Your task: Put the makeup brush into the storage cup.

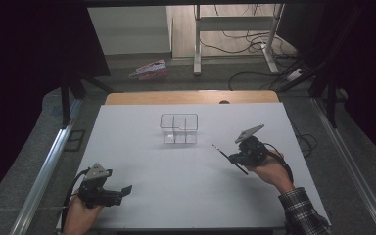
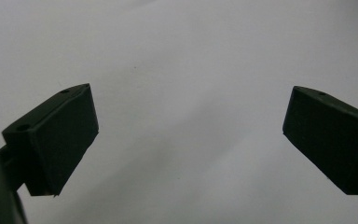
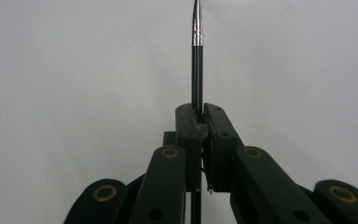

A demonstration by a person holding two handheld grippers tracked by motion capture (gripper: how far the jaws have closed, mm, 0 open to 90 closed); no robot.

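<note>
Item: pen [image 3: 196,70], slim, black barrel, silvery tapered tip.
Location: off the tabletop [image 1: 186,196], carried over its right half, nearer the right edge than the middle; tip aimed toward the clear box.
Holder: right gripper [image 1: 232,157], jaws pressed together on the barrel, pinching it at mid-length; in the right gripper view the barrel runs straight up between the jaws, a short stub showing below them.
Handling, judged: light, stiff, smooth and round, so apt to swivel or slide in a flat-pad pinch; not fragile apart from the fine tip.
Best hold, judged: across the barrel near its middle, clear of the metal tip; firm squeeze, long axis kept in line with the jaws.
Receptacle: clear box [image 1: 178,128], divided into compartments, standing in the middle of the tabletop toward the far edge, well apart from the pen.
Second tool: left gripper [image 1: 126,189], at the near left corner of the tabletop, jaws spread wide, nothing between them.
Surface: white tabletop, plain, wooden strip along the far edge.
</note>
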